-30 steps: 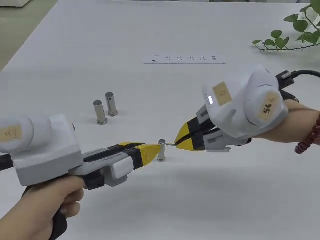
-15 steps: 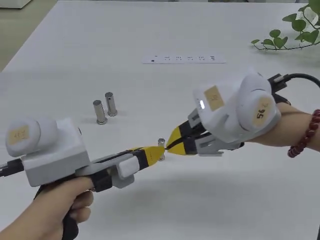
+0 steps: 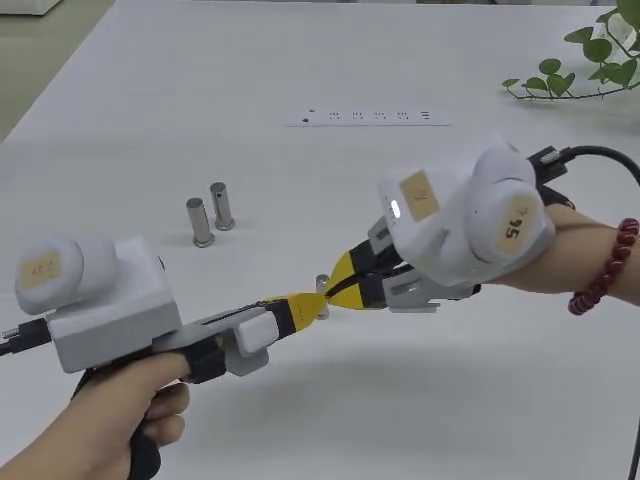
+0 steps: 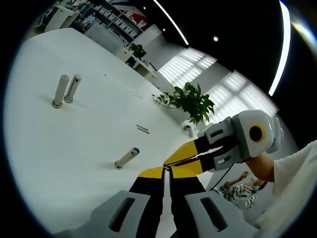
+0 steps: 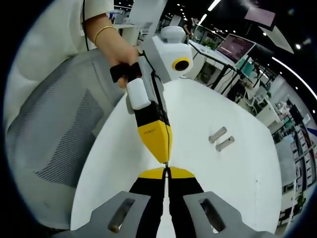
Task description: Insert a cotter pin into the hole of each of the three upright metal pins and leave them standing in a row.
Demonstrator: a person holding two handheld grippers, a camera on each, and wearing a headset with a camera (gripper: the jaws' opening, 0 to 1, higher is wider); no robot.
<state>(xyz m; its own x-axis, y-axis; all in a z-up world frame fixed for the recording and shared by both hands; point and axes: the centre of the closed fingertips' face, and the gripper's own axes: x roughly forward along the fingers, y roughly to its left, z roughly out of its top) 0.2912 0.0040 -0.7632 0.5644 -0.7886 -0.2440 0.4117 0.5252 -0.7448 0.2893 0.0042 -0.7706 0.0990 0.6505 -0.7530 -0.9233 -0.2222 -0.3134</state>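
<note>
Where left gripper (image 3: 314,304) and right gripper (image 3: 338,289) meet tip to tip, both closed, metal pin (image 3: 322,284) just beside.

A long white table (image 3: 200,80) stretches far. A leafy plant (image 3: 590,60) sits at its far right. Bright windows (image 4: 188,64) line the far wall.

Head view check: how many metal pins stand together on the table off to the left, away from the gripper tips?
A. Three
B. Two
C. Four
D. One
B: a front pin and a back pin stand upright side by side on the table, while the third pin stands apart from them, nearer the person.
</note>
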